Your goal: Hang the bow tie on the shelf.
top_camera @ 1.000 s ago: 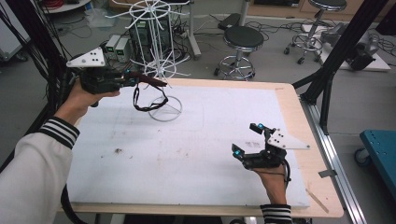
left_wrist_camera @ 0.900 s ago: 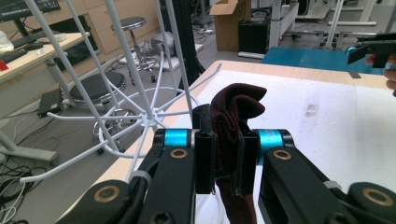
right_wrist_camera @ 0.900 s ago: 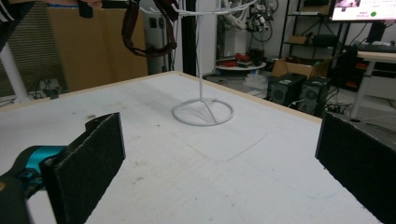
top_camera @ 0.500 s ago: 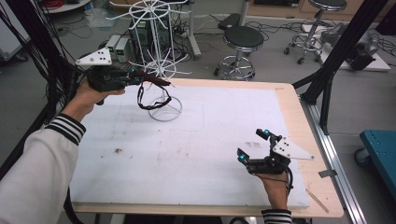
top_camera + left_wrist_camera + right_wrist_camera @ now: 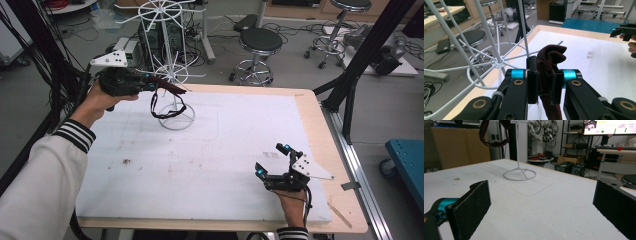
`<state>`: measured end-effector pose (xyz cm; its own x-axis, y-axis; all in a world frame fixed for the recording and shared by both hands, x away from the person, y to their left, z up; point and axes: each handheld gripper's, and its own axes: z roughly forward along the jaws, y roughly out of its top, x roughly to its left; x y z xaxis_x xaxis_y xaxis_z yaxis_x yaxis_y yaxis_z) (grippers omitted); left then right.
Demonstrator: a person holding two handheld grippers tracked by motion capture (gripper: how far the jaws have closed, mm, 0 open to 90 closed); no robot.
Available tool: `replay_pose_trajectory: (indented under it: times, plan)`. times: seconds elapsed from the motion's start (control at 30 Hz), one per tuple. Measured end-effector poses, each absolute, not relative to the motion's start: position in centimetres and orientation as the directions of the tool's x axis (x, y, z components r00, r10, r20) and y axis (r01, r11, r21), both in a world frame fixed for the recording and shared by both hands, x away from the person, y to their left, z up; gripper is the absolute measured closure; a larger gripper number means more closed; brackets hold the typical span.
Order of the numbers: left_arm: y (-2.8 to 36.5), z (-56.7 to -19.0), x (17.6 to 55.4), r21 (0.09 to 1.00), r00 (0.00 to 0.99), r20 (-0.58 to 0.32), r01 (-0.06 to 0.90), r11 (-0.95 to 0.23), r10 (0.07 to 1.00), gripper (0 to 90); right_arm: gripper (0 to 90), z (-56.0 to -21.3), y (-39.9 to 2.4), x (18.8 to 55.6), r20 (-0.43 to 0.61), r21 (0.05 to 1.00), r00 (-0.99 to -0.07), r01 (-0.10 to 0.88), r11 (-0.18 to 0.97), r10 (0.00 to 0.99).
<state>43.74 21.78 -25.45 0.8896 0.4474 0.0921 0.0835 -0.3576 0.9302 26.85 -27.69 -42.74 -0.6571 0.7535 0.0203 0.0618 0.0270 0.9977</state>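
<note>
High view: two claws, left claw [image 5: 155, 83] pinching one strap [image 5: 167, 102].

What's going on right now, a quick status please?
Left gripper shut on dark strap, raised beside white wire rack. Right gripper open, low over table. Nothing between them.

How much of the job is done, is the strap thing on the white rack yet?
Not yet. Done: the left gripper has picked up the dark red strap, which hangs clear of the table. In hand: it is held up beside the white wire rack. Left: probably hanging it on a rack arm and letting go. The right gripper waits open.
</note>
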Motion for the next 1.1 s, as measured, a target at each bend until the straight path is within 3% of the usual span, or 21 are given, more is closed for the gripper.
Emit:
replay_pose_trajectory:
  times: [0.23, 0.43, 0.57, 0.63, 0.77, 0.87, 1.1]
  plan:
    - [21.67, -25.54, 43.77, 0.928, 0.884, 0.084, 0.098, -0.358, 0.460, 77.4, 0.7, -43.42, -27.81, 26.81, 0.028, 0.998, -0.653, 0.067, 0.021, 0.757]
    - [21.50, -25.60, 43.66, 0.929, 0.874, 0.078, 0.111, -0.352, 0.480, 66.9, 0.7, -43.47, -27.75, 26.81, 0.028, 0.998, -0.654, 0.065, 0.020, 0.756]
    - [21.45, -25.60, 43.43, 0.938, 0.859, 0.069, 0.117, -0.326, 0.508, 45.9, 0.7, -43.48, -27.76, 26.74, 0.027, 0.998, -0.653, 0.062, 0.018, 0.757]
    - [21.52, -25.52, 43.39, 0.944, 0.850, 0.055, 0.127, -0.304, 0.524, 30.3, 0.7, -43.49, -27.76, 26.74, 0.027, 0.998, -0.653, 0.062, 0.018, 0.757]
    - [21.48, -25.39, 43.20, 0.952, 0.852, 0.054, 0.115, -0.285, 0.521, 18.5, 0.7, -43.50, -27.72, 26.73, 0.029, 0.998, -0.654, 0.065, 0.019, 0.756]
    - [21.57, -25.36, 43.21, 0.952, 0.852, 0.049, 0.119, -0.284, 0.521, 14.4, 0.7, -43.53, -27.62, 26.78, 0.032, 0.998, -0.655, 0.067, 0.016, 0.755]
    - [21.89, -25.26, 42.99, 0.958, 0.845, 0.059, 0.101, -0.267, 0.531, 13.9, 0.7, -43.52, -27.65, 26.76, 0.031, 0.998, -0.655, 0.067, 0.018, 0.755]
